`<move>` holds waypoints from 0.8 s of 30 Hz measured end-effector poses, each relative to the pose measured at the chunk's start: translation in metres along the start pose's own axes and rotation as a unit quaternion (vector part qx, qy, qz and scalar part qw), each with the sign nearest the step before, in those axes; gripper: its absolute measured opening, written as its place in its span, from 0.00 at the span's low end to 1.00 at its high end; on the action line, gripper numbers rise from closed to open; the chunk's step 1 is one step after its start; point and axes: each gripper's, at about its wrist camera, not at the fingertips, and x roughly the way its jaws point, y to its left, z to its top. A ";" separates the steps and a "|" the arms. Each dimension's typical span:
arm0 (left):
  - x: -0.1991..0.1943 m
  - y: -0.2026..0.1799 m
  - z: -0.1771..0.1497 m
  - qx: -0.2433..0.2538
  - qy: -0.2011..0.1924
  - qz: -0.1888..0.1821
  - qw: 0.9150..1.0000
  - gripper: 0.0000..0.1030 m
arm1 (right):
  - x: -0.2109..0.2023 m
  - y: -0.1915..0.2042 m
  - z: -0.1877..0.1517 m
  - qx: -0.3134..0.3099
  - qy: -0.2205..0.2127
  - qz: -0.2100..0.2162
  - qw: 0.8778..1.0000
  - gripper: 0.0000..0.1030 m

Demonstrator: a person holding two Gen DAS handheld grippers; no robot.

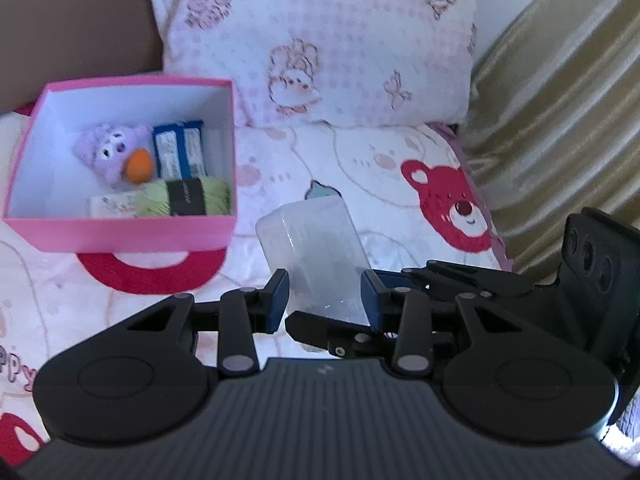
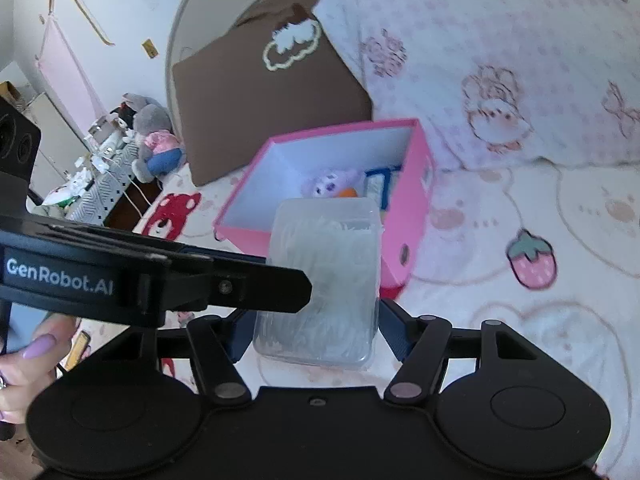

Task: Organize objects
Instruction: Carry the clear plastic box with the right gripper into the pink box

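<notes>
A clear plastic box (image 1: 316, 248) with pale thin pieces inside hangs above the bed quilt. My left gripper (image 1: 324, 300) is shut on its near end with the blue pads on both sides. My right gripper (image 2: 316, 332) is also shut on the clear box (image 2: 324, 280), across its width. In the left wrist view a right finger (image 1: 320, 330) shows under the box. In the right wrist view a left finger (image 2: 280, 292) reaches in from the left. The open pink box (image 1: 120, 232) lies beyond, holding a purple plush (image 1: 108, 152), blue packets (image 1: 178, 148) and green yarn (image 1: 184, 196).
The pink box (image 2: 416, 200) rests on a bear-print quilt (image 1: 440, 160) with its red handle (image 1: 148, 276) toward me. A pink patterned pillow (image 1: 320, 40) and a brown cushion (image 2: 260, 112) stand behind it. A gold curtain (image 1: 560, 100) hangs at right. A person's hand (image 2: 24, 360) holds the left gripper.
</notes>
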 end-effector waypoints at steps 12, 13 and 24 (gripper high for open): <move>-0.044 0.035 0.044 -0.021 -0.023 0.056 0.998 0.36 | 0.028 0.041 0.068 -0.035 0.002 0.038 0.999 0.67; -0.047 0.040 0.048 -0.027 -0.025 0.060 0.998 0.36 | 0.032 0.045 0.074 -0.038 0.007 0.044 0.998 0.67; -0.040 0.079 0.074 -0.034 -0.005 0.110 0.993 0.36 | 0.096 0.049 0.093 -0.007 0.044 0.105 0.994 0.67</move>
